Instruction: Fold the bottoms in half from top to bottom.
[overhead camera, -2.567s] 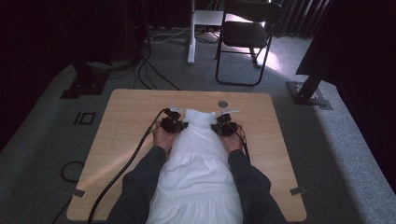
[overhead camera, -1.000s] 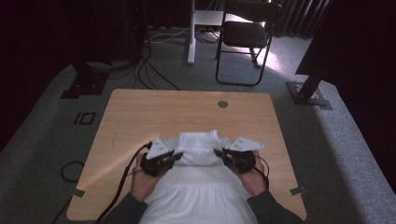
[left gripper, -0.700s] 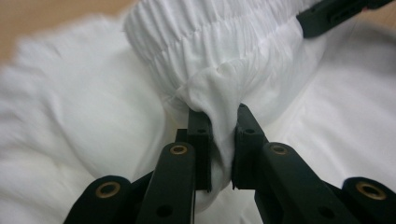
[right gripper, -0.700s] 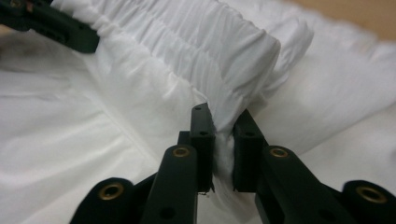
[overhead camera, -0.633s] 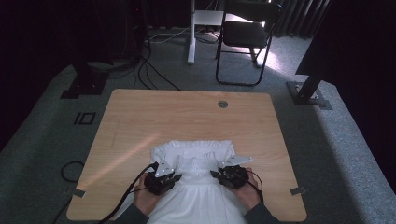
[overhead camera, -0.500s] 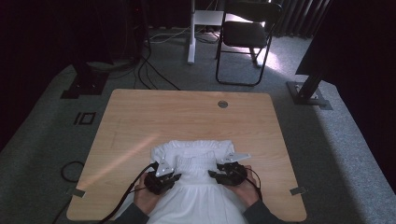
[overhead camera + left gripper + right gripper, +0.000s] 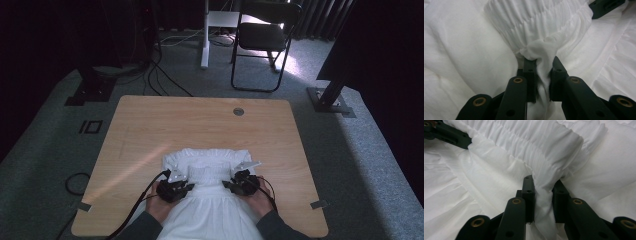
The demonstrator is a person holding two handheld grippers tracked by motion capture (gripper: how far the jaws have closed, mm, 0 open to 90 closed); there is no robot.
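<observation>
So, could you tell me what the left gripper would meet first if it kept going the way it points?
Probably the white dress's gathered band, straight ahead of the left gripper, which already pinches its cloth.

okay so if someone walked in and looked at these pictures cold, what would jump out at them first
A white dress spread on the near half of the wooden table stands out against the dark room. The left gripper and right gripper sit on either side of its gathered band, each pinching a bunch of the white cloth between its black jaws. Beyond the table, a black chair stands on the grey carpet.
</observation>
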